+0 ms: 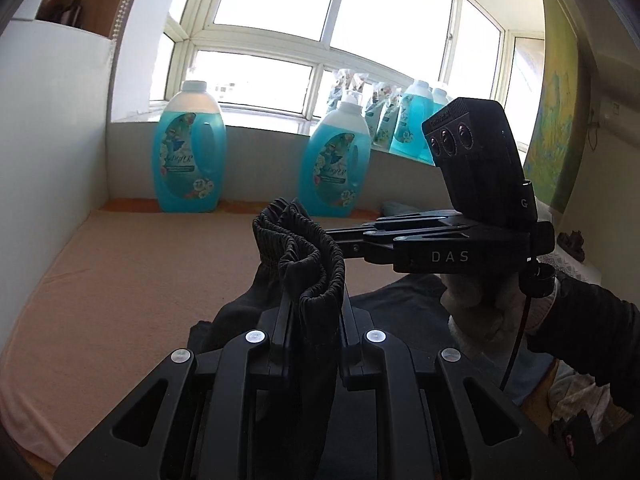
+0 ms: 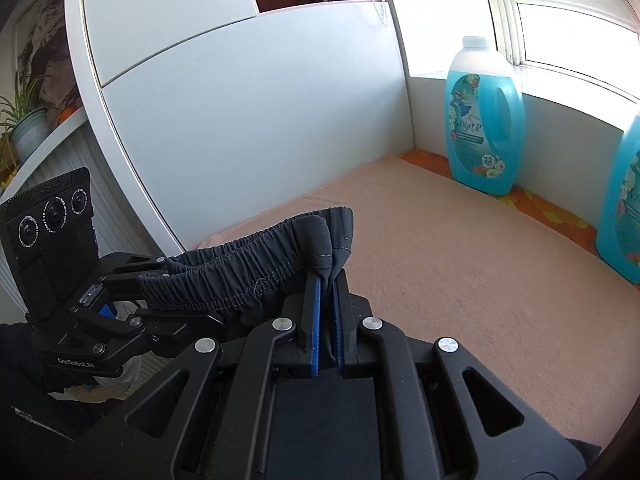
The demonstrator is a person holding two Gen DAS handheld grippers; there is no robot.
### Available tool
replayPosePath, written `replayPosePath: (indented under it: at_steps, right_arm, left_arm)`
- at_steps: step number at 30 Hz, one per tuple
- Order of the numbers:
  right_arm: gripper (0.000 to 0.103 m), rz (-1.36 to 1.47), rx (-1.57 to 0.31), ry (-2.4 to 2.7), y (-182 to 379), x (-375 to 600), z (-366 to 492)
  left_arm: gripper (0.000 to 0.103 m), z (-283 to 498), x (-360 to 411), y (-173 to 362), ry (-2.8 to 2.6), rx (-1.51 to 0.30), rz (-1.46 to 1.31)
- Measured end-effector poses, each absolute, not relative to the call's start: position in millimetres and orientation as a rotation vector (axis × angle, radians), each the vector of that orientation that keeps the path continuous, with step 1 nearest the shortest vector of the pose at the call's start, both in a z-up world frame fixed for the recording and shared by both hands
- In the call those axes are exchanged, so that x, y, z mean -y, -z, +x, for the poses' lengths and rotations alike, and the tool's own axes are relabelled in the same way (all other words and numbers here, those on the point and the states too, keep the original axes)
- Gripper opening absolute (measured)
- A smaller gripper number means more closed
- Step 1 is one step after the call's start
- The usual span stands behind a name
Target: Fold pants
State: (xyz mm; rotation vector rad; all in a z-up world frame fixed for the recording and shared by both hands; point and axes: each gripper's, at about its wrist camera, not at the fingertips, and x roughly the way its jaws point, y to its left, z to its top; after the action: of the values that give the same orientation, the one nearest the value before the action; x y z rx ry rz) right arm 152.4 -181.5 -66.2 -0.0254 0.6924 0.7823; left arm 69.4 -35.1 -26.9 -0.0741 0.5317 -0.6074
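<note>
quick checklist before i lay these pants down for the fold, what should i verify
1. Left gripper clamped on the dark pants at the elastic waistband: ok, fabric fills the gap between its fingers.
2. Right gripper clamped on the waistband: ok, cloth pinched between the blue pads.
3. Waistband pulled flat between the grippers: not ok, it hangs bunched and gathered.
4. Pant legs hanging straight, untwisted: cannot tell, they fall below both views.
5. Peach mat free ahead for laying: ok.
6. Blue detergent bottles clear of the landing spot: ok, they stand at the far edge under the window.
</note>
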Motion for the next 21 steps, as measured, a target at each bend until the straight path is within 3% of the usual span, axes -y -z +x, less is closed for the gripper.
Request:
replayPosePath:
  at_steps: [4,10,12,14,21]
  right_arm:
    - [0.006,0.115,-0.802,-0.669,100,249,135]
    - [0.020,0.442,-0.955,-0.472,143,336,103]
    - [0.036,0.560,-0.995,-0.447,154,355,91]
    - [0.044,0.655,-1.029,-0.434,163,367,84]
    - [0.058,0.900,-1.094,-0.505,185,361,87]
  left_arm:
    - [0.015,58,85,55,0.677,-0.599,-0.010]
    - [0.015,29,149,89,0.764,-0.657,0.146]
    - [0.015,21,162,97,0.774,-0.655,0.200]
    - [0.015,11,172,102,0.778,-0.646,0.247]
    - [0.015,-12,186,111,0.776,-0.591,0.351]
